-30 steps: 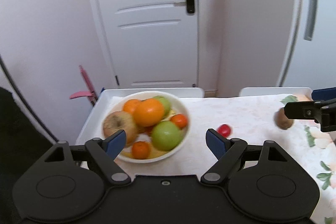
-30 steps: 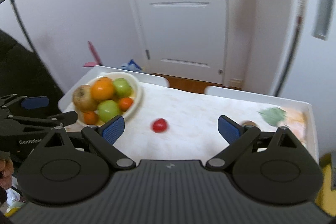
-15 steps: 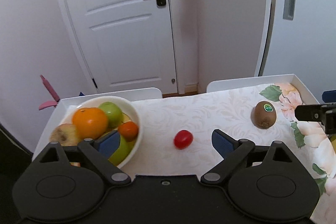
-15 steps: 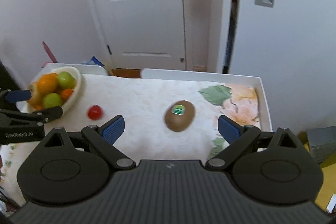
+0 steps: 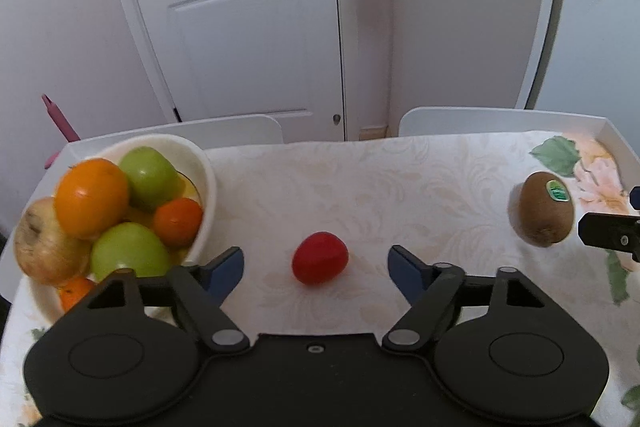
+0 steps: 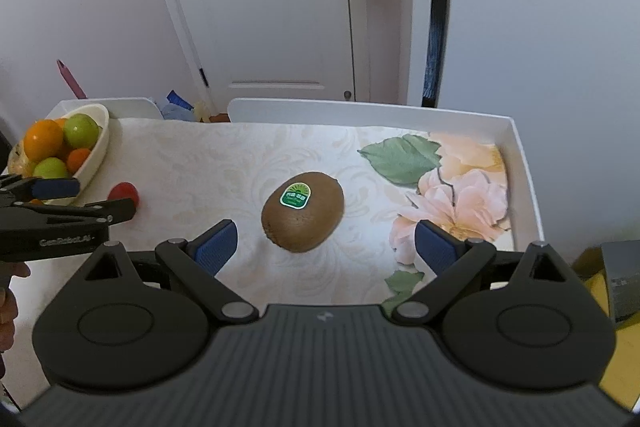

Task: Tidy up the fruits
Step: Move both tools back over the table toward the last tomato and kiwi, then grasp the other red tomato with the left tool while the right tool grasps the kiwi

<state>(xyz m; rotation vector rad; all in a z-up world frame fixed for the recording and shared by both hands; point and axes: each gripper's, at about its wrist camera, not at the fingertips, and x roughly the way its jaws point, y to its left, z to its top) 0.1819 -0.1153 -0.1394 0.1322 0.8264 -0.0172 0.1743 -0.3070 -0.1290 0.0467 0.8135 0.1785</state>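
On the kiwi (image 6: 303,211) we see a green sticker (image 6: 295,196), its writing too small to read; the left gripper (image 5: 316,265) body reads "GenRobot.AI"; its fingers are closing, apart from the tomato (image 5: 319,257) between them; the right gripper (image 6: 326,247) fingers stand released, the kiwi just ahead between them on the tabletop (image 6: 200,163); the bowl (image 5: 200,171) is at left.

bowl (image 5: 200,163) far left on table (image 5: 400,179) | tomato (image 5: 319,257) just right | kiwi (image 5: 543,209) far right
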